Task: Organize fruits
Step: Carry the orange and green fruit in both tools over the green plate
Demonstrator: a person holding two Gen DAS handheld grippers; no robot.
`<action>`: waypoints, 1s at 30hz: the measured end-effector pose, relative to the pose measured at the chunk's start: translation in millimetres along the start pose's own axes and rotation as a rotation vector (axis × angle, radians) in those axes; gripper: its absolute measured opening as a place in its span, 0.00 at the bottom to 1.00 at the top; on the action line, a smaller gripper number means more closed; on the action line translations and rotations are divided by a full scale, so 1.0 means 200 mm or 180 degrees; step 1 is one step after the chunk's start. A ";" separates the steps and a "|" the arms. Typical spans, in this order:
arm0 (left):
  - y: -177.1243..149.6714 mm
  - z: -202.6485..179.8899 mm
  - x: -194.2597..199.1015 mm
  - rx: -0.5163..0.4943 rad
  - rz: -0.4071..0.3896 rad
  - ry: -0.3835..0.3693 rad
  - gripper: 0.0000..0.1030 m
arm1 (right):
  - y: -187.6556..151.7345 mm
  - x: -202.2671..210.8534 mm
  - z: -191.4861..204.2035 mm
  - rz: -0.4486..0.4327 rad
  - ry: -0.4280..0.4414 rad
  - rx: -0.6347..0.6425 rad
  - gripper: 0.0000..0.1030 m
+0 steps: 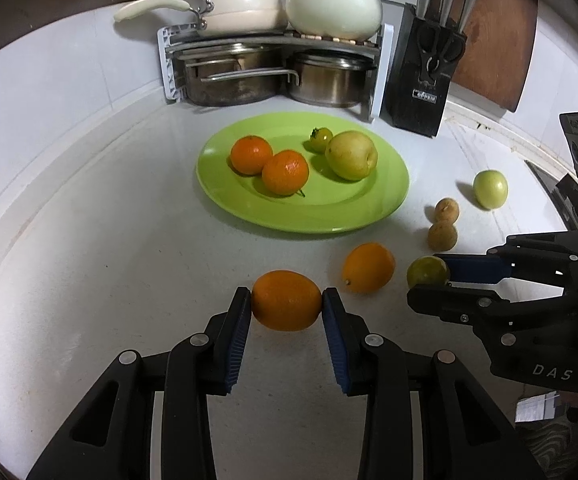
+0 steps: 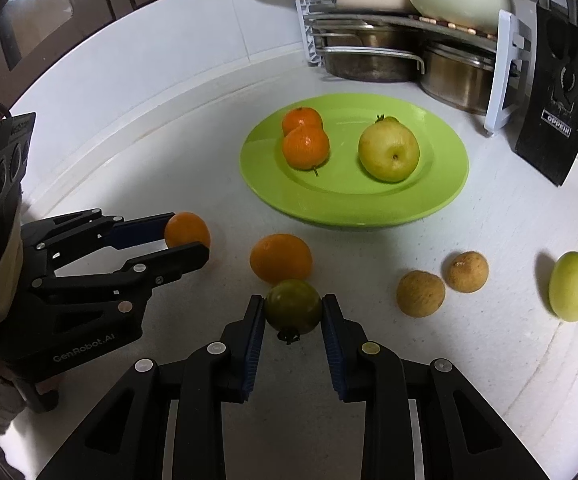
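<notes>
Orange fruit [image 1: 287, 300] clenched in left gripper [image 1: 285, 305]; right gripper [image 2: 292, 310] grasps green tomato [image 2: 293, 306], second orange [image 2: 280, 257] touching it; green plate [image 1: 385, 204] beyond.

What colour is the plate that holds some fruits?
The plate is bright lime green, plain, without pattern; the left wrist view shows it best.
</notes>
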State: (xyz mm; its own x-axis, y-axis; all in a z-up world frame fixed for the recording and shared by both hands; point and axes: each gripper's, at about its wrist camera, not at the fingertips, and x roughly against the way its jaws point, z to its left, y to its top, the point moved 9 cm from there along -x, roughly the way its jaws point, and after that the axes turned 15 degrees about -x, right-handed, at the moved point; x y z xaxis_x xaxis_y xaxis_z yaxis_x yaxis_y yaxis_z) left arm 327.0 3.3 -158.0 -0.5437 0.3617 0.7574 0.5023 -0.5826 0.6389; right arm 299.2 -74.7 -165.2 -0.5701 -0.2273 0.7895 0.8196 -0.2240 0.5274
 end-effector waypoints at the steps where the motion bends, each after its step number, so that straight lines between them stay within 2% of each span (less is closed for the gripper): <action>1: 0.01 0.00 0.01 0.0010 -0.0008 0.0005 0.35 | 0.01 0.01 0.00 -0.0019 0.0004 0.0005 0.29; 16: 0.15 -0.06 0.22 0.0189 -0.0243 0.0184 0.35 | 0.11 0.25 0.03 -0.0337 0.0185 0.0053 0.29; 30: 0.36 -0.09 0.33 0.0260 -0.0478 0.0372 0.35 | 0.30 0.40 -0.02 -0.0589 0.0273 0.0145 0.29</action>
State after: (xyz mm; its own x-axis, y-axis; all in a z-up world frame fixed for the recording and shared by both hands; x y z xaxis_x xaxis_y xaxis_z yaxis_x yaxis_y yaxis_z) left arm 315.0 -28.1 -64.3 -0.6885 0.3504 0.6349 0.4601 -0.4657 0.7559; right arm 301.8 -109.2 -71.7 -0.7124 -0.2665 0.6492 0.7010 -0.2268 0.6761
